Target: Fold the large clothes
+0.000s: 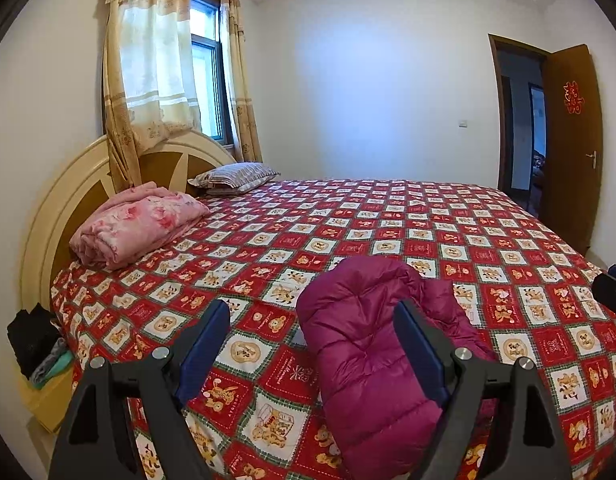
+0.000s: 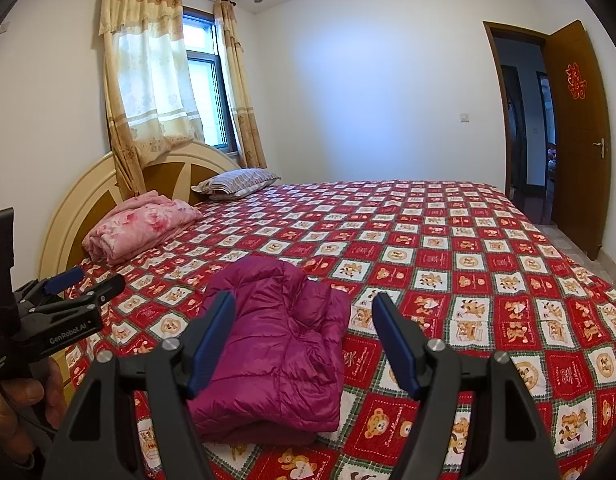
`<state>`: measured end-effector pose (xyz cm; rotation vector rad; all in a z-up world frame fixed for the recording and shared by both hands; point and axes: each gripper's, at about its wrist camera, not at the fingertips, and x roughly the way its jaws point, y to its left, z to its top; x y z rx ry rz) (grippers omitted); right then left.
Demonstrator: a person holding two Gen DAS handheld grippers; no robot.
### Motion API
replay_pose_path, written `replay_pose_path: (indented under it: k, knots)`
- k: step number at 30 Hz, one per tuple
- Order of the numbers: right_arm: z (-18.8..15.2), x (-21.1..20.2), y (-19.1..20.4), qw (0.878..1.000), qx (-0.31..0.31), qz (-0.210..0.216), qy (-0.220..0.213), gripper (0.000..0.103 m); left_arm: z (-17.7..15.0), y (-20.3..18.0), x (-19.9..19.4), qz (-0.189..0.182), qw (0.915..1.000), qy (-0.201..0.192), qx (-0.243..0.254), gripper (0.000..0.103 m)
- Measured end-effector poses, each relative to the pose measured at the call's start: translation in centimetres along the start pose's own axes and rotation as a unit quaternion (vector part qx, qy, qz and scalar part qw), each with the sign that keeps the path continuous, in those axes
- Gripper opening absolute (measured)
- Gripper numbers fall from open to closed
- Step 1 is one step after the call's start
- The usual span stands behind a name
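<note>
A magenta puffer jacket lies folded into a compact bundle near the front edge of the bed; it also shows in the right wrist view. My left gripper is open and empty, held above the bed with the jacket under its right finger. My right gripper is open and empty, held above the jacket's right side. The left gripper also shows at the left edge of the right wrist view, held in a hand.
The bed has a red and white checked bear-print cover. A folded pink blanket and a striped pillow lie by the headboard. Dark clothes sit on a bedside stand at left. An open brown door stands at right.
</note>
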<state>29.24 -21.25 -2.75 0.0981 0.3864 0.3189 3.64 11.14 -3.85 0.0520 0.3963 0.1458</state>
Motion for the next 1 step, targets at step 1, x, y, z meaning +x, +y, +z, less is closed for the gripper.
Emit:
replay_pose_path:
  k: [1]
  knots:
    - [-0.16, 0.07, 0.06, 1.0, 0.0, 0.0, 0.001, 0.074, -0.01, -0.02, 0.03, -0.003, 1.0, 0.001, -0.001, 0.084]
